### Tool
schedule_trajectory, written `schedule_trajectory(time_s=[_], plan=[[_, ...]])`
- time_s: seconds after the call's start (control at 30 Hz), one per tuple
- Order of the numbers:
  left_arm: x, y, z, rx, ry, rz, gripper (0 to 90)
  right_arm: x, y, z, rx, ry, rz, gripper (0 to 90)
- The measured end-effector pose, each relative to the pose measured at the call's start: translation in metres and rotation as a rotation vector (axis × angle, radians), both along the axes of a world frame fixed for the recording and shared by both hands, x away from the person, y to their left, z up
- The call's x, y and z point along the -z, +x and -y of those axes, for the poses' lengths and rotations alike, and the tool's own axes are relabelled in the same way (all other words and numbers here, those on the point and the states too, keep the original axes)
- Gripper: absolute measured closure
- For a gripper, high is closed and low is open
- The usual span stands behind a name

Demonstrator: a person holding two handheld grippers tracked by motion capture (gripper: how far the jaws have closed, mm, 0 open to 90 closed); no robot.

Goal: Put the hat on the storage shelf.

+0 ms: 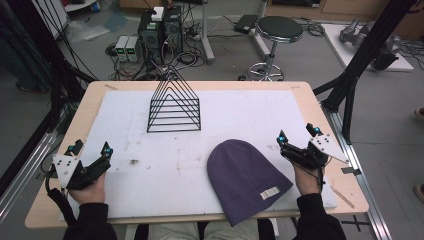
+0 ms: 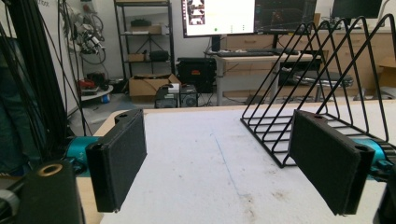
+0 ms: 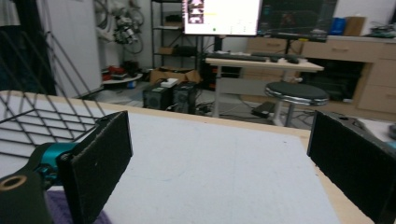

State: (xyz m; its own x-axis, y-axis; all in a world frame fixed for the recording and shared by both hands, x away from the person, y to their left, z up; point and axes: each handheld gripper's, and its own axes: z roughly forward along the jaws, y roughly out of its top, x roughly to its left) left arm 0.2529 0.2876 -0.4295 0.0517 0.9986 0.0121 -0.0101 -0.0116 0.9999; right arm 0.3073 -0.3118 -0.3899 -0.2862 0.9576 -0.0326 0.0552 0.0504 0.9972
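**Approaching the purple beanie with both grippers open**

Starting from a wide-open stance: left gripper (image 1: 91, 150) near the left edge of the tabletop (image 1: 95, 95), fingers (image 2: 119, 156) spread far apart and holding nothing; right gripper (image 1: 298, 136) near the right edge, fingers (image 3: 95, 163) likewise spread wide and empty. Purple beanie (image 1: 245, 177) lying flat at the front of the white mat (image 1: 240, 110), right of centre, brim with its pale label (image 1: 270, 192) toward the front right corner, crown toward the middle. Black wire rack (image 1: 174, 107) standing upright toward the back edge, well apart from the beanie.

Recommended procedure, judged from the layout:

1. Bring the right gripper in first; just beside the beanie's right side already, so a short move.
2. Lower the fingers until one slides under the knit edge and the other rests above; pinch a single fold near the brim, not the whole thickness.
3. Carry the left gripper across the front edge to the opposite side of the brim.
4. Close gently; soft knit likely to bunch or slip.
5. Lift evenly, keeping clear of the rack wires.
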Motion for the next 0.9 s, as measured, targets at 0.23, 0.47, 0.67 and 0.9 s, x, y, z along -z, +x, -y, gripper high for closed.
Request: schedule_trajectory(time_s=[0.23,0.47,0.67,0.9], plan=[[0.000,0.000,0.000,-0.001,0.002,-0.001,19.6,-0.008,0.006,-0.002,-0.093,-0.014,-0.041,5.8],[0.000,0.000,0.000,0.001,0.006,-0.001,19.7,-0.021,0.018,-0.009,-0.242,0.008,-0.093,5.7],[0.000,0.000,0.000,0.004,0.008,-0.002,19.7,-0.028,0.024,-0.015,-0.290,-0.003,-0.115,5.7],[0.000,0.001,0.001,0.008,0.008,-0.001,19.9,-0.032,0.031,-0.021,-0.311,-0.038,-0.140,5.7]])
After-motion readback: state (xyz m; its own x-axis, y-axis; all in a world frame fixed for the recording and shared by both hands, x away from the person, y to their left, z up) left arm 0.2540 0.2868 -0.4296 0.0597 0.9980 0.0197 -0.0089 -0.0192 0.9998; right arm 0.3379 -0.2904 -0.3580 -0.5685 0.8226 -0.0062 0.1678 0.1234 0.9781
